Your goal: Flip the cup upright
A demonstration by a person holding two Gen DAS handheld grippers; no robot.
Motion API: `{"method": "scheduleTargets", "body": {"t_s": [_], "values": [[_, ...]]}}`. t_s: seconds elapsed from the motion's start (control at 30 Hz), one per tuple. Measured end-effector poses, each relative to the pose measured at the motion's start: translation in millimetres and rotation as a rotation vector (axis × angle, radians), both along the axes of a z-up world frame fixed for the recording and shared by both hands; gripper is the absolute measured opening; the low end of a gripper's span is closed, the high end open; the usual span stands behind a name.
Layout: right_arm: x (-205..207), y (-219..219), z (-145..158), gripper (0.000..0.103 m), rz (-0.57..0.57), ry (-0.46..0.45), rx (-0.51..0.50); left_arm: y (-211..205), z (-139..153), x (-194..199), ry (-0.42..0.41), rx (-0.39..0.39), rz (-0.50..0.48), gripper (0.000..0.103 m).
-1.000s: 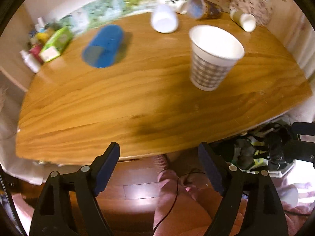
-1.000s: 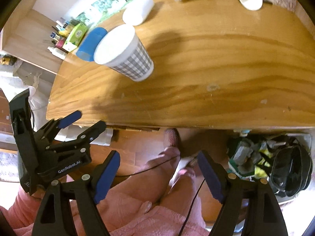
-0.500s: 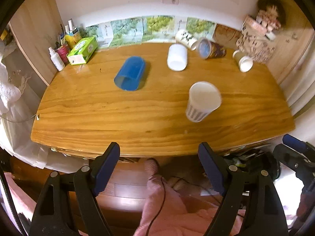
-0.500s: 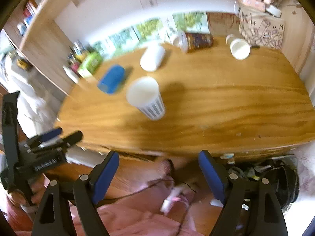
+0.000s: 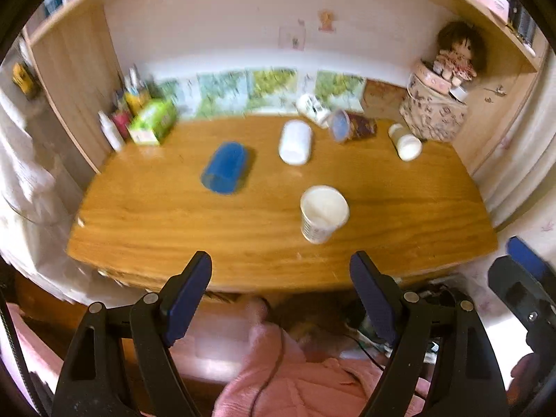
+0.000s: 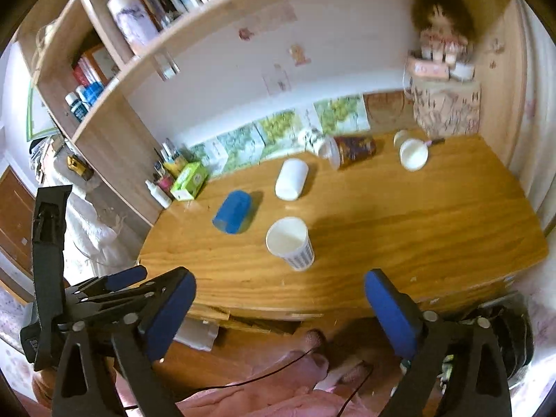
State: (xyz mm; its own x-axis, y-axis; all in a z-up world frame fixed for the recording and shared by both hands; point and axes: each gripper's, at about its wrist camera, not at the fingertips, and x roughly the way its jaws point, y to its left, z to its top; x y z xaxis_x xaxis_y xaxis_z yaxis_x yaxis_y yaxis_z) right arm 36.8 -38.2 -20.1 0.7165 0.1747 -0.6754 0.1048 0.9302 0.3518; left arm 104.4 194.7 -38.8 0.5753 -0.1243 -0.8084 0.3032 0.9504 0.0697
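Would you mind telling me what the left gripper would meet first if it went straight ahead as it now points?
Probably the wooden table: the left gripper, open and empty, aims at the bare top just left of the upright checked paper cup. Depth is unclear, so it might graze the cup.

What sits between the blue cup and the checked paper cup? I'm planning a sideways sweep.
Only bare wooden tabletop separates the lying blue cup from the upright checked paper cup, plain in both wrist views.
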Motion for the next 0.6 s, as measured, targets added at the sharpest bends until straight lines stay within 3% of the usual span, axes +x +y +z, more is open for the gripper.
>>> {"method": "scheduleTargets", "body": {"t_s": [0.1, 0.23, 0.43, 0.6], "values": [[-3.9, 4.6, 8.6, 0.1, -0.005, -0.067, -0.052, 1.6, 10.0, -3.9, -0.082, -0.013, 0.012, 0.085], [-3.7, 2.3, 8.9, 0.102, -0.02, -0.123, -0.025, 0.6, 19.6, -12.5, -0.198, -0.022, 0.013, 0.089], [-1.0, 4.7, 10.2, 0.102, -0.02, -0.14, -0.043, 2.0, 29.2, -15.9, -0.285, -0.04, 0.007, 0.099], [-0.2, 2.4, 14.2, 0.102, -0.042, -0.167, -0.052, 6.4, 37.9, -14.7, -0.344, -0.058, 0.033, 0.101]]}}
